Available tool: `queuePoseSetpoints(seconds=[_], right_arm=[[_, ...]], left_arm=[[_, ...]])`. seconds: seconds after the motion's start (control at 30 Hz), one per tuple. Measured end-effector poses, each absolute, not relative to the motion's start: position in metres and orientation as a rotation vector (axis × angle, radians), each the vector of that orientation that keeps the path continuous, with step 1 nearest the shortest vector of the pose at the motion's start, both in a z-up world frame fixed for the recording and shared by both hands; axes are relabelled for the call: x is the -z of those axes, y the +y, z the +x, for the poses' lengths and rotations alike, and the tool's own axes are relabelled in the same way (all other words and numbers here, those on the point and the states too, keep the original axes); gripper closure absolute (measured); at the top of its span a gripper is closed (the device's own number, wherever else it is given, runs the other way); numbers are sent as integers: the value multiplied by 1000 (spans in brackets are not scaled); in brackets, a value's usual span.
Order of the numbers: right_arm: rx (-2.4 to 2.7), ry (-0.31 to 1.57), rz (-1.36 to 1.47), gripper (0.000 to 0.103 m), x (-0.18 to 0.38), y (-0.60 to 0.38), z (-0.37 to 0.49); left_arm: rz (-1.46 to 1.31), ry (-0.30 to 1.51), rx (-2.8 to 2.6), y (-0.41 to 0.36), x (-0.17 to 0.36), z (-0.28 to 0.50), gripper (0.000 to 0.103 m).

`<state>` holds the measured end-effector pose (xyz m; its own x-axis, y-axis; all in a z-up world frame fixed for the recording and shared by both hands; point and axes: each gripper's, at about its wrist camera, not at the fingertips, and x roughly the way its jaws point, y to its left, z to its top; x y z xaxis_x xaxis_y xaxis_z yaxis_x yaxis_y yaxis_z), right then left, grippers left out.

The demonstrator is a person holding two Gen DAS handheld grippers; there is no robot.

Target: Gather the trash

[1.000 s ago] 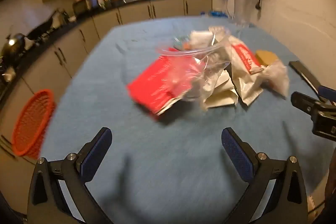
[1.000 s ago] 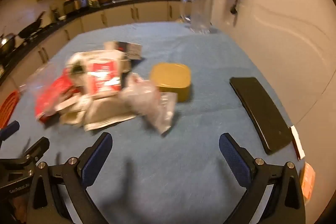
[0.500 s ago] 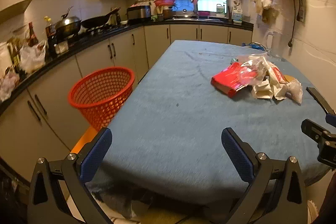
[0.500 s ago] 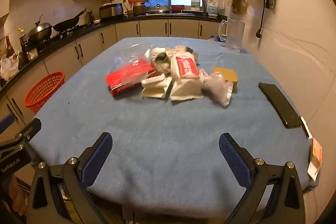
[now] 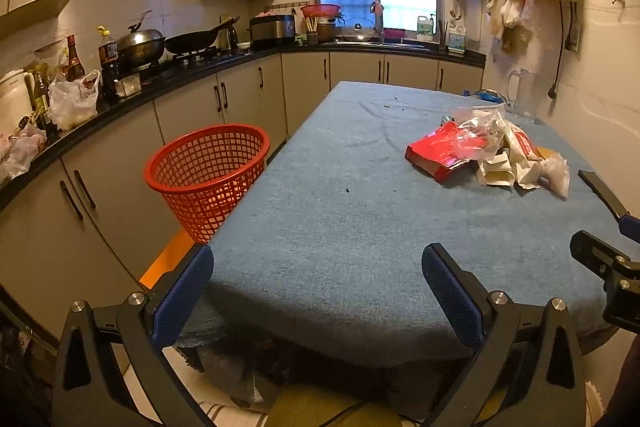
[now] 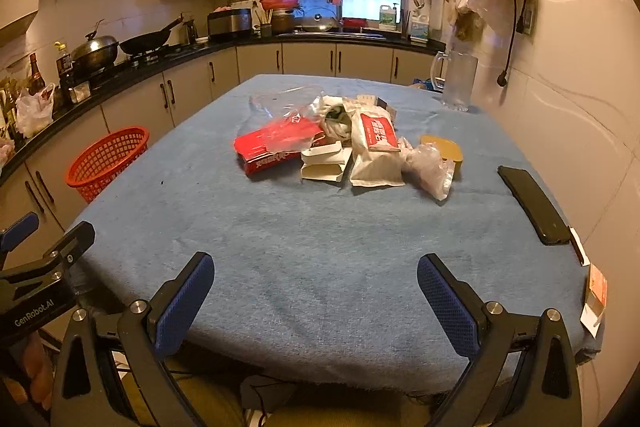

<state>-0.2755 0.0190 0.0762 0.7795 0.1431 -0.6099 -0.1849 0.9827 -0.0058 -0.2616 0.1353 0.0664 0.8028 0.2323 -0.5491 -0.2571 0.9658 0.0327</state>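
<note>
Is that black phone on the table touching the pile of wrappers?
Apart. In the right wrist view, bare blue cloth separates the black phone from the clear bag at the near edge of the pile of wrappers.

Yellow container [image 6: 444,147] half behind the trash pile [image 6: 344,143] — pack lettering too small to read

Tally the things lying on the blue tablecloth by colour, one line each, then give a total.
Red: 1, the flat packet
White: 3, the folded carton, the pouch with a red label, the crumpled wrapper
Clear: 3, two plastic bags, the jug
Yellow: 1, the box
Black: 1, the phone
Total: 9
</note>
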Motion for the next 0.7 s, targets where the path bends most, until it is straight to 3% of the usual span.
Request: queuePoseSetpoints(seconds=[0.7], right_arm=[[-177, 664, -79, 0, -73, 25, -275]], left_arm=[[-63, 585, -277, 136, -55, -259, 0]])
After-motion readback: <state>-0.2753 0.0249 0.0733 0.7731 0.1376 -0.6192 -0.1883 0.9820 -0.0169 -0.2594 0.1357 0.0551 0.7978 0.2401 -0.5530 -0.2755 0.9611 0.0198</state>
